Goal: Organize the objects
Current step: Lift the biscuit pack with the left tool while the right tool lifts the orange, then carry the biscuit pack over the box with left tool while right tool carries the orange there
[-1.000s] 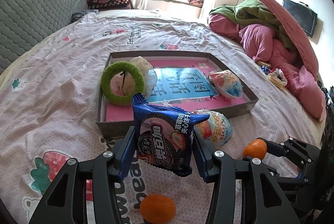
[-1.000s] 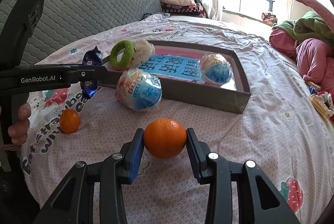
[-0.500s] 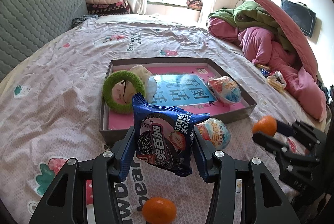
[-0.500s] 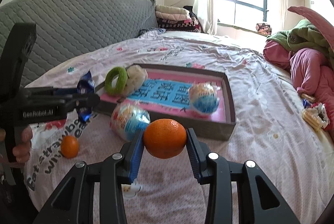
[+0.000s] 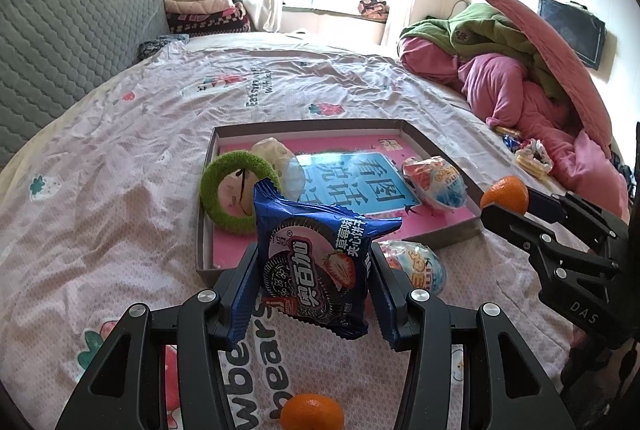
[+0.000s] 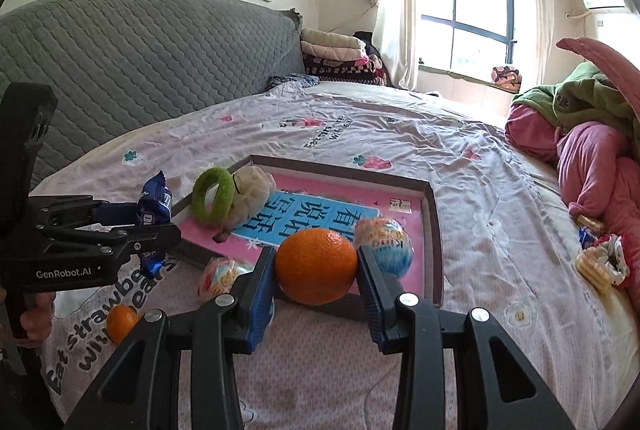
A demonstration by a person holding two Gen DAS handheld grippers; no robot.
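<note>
Here, two items are being carried at once above a bed, both aimed toward a shallow grey tray (image 5: 436, 145) with a pink liner. The left gripper (image 5: 313, 294) is clamped on a blue biscuit packet (image 5: 314, 262), pinched at its two side edges so it hangs upright between the blue pads. The packet looks light, crinkly and slippery; its foil gives under pressure, and the biscuits inside would likely crack if squeezed harder. A hold across the sealed side seams, as now, seems the safest place.

The right gripper (image 6: 316, 294) is closed on an orange mandarin (image 6: 316, 266), held at its widest part, just short of the tray's near wall. The fruit appears firm but bruisable, round enough to roll, so it likely wants setting down gently against something.

Inside the tray lie a green fuzzy ring (image 5: 232, 195) leaning on a pale soft bundle (image 5: 276, 153) at the left end, and a wrapped egg-shaped toy (image 5: 436, 181) at the right. A second wrapped egg (image 5: 416, 266) sits on the bedsheet (image 5: 120, 165) just outside the tray's near wall, and a second mandarin (image 5: 312, 412) lies on the sheet nearer the person. Pink and green bedding (image 5: 516, 77) is piled far right.
</note>
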